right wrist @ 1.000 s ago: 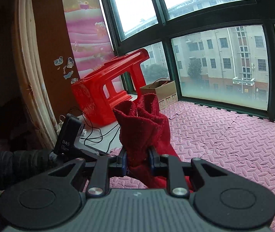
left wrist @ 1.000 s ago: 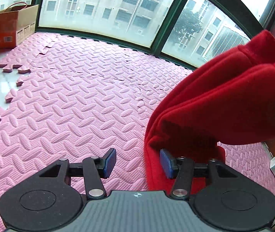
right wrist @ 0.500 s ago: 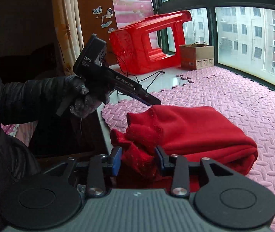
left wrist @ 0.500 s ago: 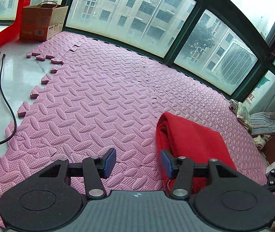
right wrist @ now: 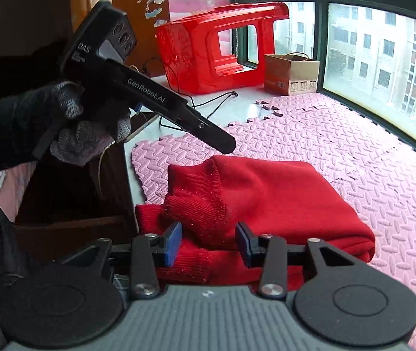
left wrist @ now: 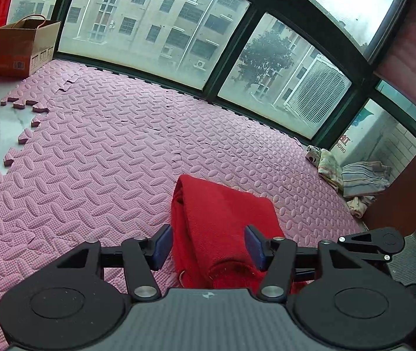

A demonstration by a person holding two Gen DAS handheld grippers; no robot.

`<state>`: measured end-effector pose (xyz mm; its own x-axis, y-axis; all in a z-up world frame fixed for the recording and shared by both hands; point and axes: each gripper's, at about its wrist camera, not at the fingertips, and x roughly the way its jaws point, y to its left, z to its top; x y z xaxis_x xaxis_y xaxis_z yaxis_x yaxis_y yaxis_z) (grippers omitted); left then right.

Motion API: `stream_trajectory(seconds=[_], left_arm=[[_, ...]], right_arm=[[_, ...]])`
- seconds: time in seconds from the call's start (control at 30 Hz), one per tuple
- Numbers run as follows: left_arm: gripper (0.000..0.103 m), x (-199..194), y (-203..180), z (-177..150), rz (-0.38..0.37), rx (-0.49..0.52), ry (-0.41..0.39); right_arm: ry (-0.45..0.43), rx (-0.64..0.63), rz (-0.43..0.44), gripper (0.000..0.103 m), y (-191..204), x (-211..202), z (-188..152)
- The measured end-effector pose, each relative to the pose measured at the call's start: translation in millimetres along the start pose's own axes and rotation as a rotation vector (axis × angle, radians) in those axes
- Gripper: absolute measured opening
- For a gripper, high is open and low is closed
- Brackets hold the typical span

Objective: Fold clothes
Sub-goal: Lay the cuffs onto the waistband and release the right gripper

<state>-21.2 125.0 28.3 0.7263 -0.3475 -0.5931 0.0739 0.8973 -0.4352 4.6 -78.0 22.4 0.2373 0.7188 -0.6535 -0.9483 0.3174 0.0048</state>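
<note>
Red garment (right wrist: 281, 193) lies folded on pink foam mat (right wrist: 339, 134), at mat's near edge, well short of the window (left wrist: 155, 20).
L gripper (left wrist: 208, 247): jaws opening, about half-wide; garment's near end sits betw. pads, neither pad pressing it.
R gripper (right wrist: 209, 244): jaws part open, ribbed cuff betw. them, pads clear of cloth, nothing gripped.
Gloved hand (right wrist: 88, 128) holds L gripper just above garment's left end.
Cardboard box (left wrist: 22, 48) far side of mat, by window.
</note>
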Motion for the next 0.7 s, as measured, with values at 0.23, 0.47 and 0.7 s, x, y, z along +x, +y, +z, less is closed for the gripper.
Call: stream_trajectory(seconds=[0.23, 0.47, 0.7], left_arm=[[0.058, -5.0, -6.2, 3.8, -0.013, 0.006, -0.013], [0.058, -22.4, -29.8, 20.2, -0.068, 0.059, -0.071], [0.058, 2.8, -63.9, 7.7, -0.181, 0.104, 0.006]], right_arm=[[-0.014, -0.091, -0.070, 0.018, 10.9, 0.7, 4.3], [-0.022, -0.115, -0.060, 0.016, 11.3, -39.7, 7.8], [0.033, -0.143, -0.012, 0.017, 25.8, -36.1, -12.0]])
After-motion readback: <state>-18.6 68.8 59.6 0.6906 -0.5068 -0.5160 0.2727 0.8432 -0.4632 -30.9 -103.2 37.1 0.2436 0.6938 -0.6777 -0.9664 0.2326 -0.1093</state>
